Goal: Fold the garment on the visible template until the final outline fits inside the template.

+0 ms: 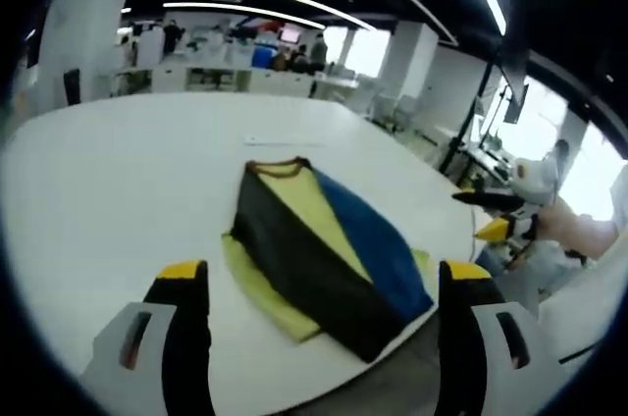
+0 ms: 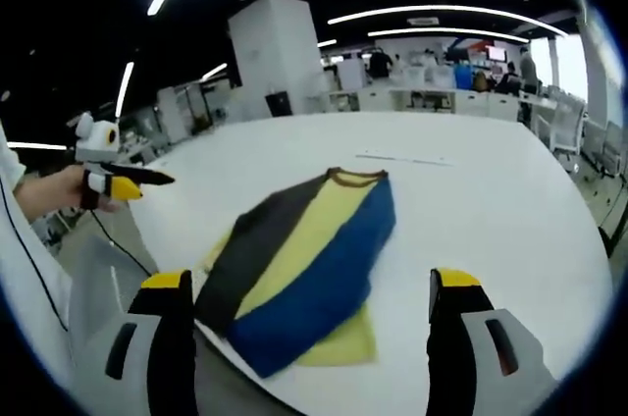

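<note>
Left tongs [image 1: 324, 288] stand released in the left gripper view, both yellow-tipped jaws spread wide with nothing between them, raised above the near edge of the white table [image 1: 118, 171]. Between and just beyond those jaws lies the garment [image 1: 324, 244], folded lengthwise into a long narrow shape with black, yellow and blue panels; its brown collar points away from the tongs and its lower hem reaches the table edge nearest them. A pale yellow layer shows beneath the folded panels at both sides. Right tongs [image 2: 314, 298] are likewise released in the right gripper view, jaws well apart and empty, held above the same table edge with the garment [image 2: 299, 264] lying between and ahead of them, collar at the far end. To the right of the left tongs, off the table, the right tongs [image 1: 496, 215] appear held in a person's hand [image 1: 564, 225]. A thin pale strip [image 2: 404, 158] lies on the table beyond the collar. Whether any template outline sits under the garment cannot be told.
</note>
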